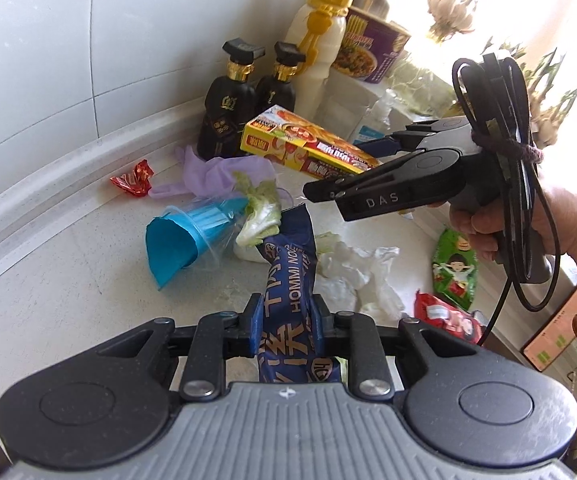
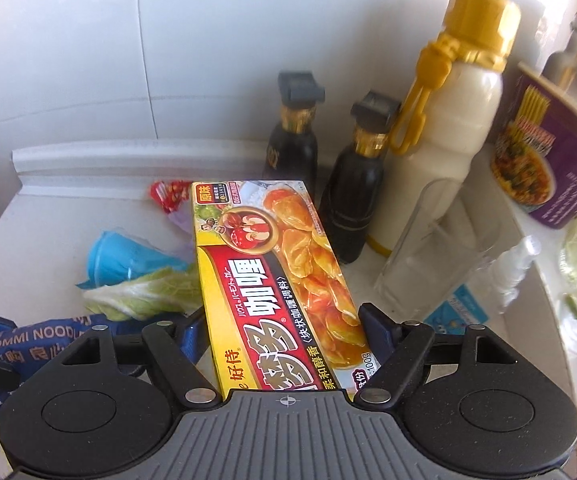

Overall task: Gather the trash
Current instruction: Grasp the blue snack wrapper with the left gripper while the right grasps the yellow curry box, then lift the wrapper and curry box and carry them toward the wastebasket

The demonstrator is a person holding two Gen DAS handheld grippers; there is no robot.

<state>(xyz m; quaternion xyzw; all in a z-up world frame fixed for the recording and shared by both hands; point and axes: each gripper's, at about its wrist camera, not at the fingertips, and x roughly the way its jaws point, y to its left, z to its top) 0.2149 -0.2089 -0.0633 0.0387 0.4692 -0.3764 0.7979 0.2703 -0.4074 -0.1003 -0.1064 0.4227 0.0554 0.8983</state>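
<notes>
**Trash held in both grippers above the bench**

Curry box (image 2: 276, 280), yellow with red lettering, sits clamped across its width in the right gripper (image 2: 284, 332), lifted over the bench (image 1: 68, 240); its near end is cut off behind the gripper body. Noodle wrapper (image 1: 288, 280), dark blue with gold print, hangs crumpled, pinched in the narrowly closed left gripper (image 1: 286, 320); its lower end is hidden. Smaller litter stays on the bench: blue cup (image 1: 184, 244), cabbage leaf (image 1: 260, 212), tissue (image 1: 352, 272), red wrapper (image 1: 132, 180).

Against the tiled wall at the desk's (image 1: 68, 264) back edge, two black bottles (image 2: 352, 204) side by side, then a white bottle with yellow cap (image 2: 444, 152), a clear glass (image 2: 428, 248) just before it, a purple noodle cup (image 2: 548, 176) towards the window.
</notes>
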